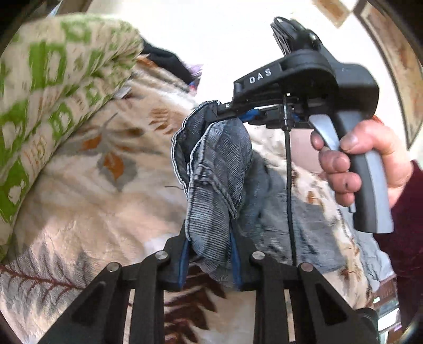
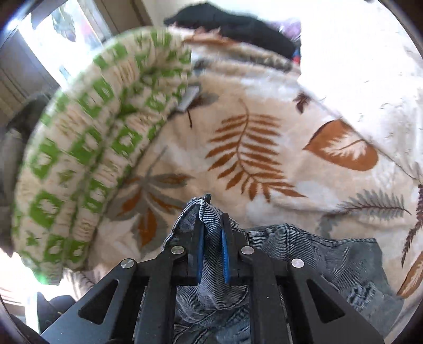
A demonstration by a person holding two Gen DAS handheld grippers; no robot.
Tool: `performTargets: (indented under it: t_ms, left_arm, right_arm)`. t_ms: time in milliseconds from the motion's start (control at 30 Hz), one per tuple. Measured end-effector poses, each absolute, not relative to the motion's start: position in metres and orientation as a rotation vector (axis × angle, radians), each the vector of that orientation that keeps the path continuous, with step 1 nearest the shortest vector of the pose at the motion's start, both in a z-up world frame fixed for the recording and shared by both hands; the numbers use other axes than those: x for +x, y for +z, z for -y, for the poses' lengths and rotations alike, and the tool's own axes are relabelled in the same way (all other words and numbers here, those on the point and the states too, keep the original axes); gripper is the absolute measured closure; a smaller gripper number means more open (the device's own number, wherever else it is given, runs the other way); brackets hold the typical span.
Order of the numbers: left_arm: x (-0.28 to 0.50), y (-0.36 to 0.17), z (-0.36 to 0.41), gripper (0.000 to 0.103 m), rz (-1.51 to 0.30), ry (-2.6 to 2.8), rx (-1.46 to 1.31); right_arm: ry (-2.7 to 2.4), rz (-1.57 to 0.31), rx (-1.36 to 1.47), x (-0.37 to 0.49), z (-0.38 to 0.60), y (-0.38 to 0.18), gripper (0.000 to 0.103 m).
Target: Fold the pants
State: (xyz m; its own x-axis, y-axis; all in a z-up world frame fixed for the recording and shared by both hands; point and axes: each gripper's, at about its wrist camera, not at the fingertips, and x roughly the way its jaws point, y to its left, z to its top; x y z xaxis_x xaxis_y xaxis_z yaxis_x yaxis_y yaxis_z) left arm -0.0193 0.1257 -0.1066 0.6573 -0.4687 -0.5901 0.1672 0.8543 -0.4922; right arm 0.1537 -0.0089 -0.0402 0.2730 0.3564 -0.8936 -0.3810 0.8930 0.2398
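Grey denim pants (image 1: 216, 169) bunched above leaf-print blanket (image 1: 87, 201), left gripper (image 1: 210, 238) pinching one fold, right gripper (image 2: 212, 235) clamped on the hem, hand (image 1: 367, 164) on right handle, green-patterned pillow (image 2: 87, 148) behind

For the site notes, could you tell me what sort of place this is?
Probably a bedroom at home: a leaf-print fleece blanket covers a soft surface, a rolled green-patterned quilt lies on it, and dark clothes are piled behind.
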Motion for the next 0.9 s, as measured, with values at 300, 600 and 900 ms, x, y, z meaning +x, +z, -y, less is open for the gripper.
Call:
performTargets:
  t_ms: [300, 600, 900]
  left_arm:
    - [-0.034, -0.055, -0.067, 0.078, -0.686, -0.558, -0.413]
    - [-0.029, -0.03, 0.065, 0.079, -0.73, -0.743, -0.253]
    - [-0.026, -0.077, 0.197, 0.08, -0.888, -0.834, -0.093]
  right_arm:
    - [0.459, -1.026, 0.167, 0.124, 0.087, 0.015, 0.093]
    - [0.324, -0.93, 0.389, 0.091, 0.25, 0.025, 0.093]
    - [0.198, -0.913, 0.656, 0.061, 0.382, -0.056, 0.093]
